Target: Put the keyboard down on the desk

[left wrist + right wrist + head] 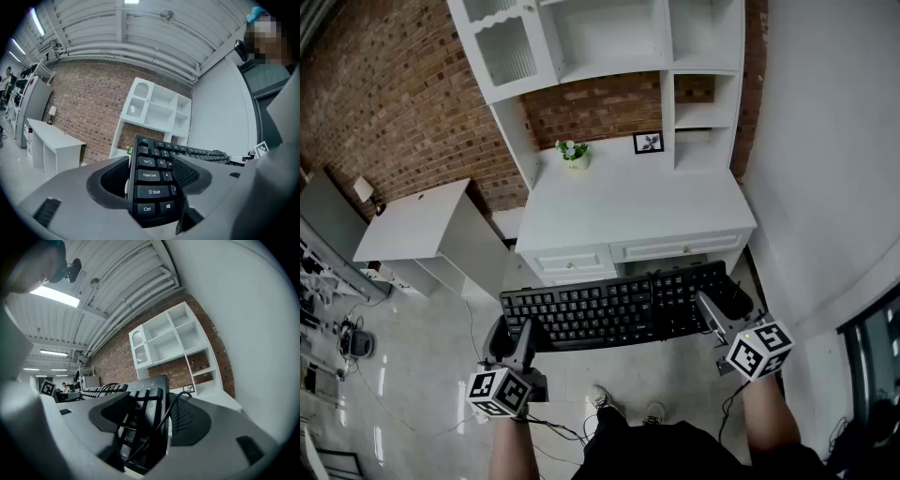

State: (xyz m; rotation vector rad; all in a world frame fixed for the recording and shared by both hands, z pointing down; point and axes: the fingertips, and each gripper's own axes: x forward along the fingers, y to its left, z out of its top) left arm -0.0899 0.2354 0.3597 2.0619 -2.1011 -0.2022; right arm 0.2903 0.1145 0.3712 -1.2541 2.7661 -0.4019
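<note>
Two tongs: the left tongs and the right tongs were each spread wide yet clamped on one end of the keyboard.
Left hold: the jaws sat across the short end by the Ctrl and Shift keys.
Right hold: the jaws sat across the opposite short end, with the cable looping up between them.
Keyboard's place: it hung in the air over the floor, just in front of the table and not yet on it.
Handling: probably light and stiff, a long plastic board. The keys give under pressure, so the two end edges looked the soundest places to hold. The loose cable could snag.
Pot: a small pot at the back of the table held a green plant with white flowers.
Drawers: the two drawers under the table top were shut, their contents hidden.
Shelves: the compartments of the shelves above looked bare.
</note>
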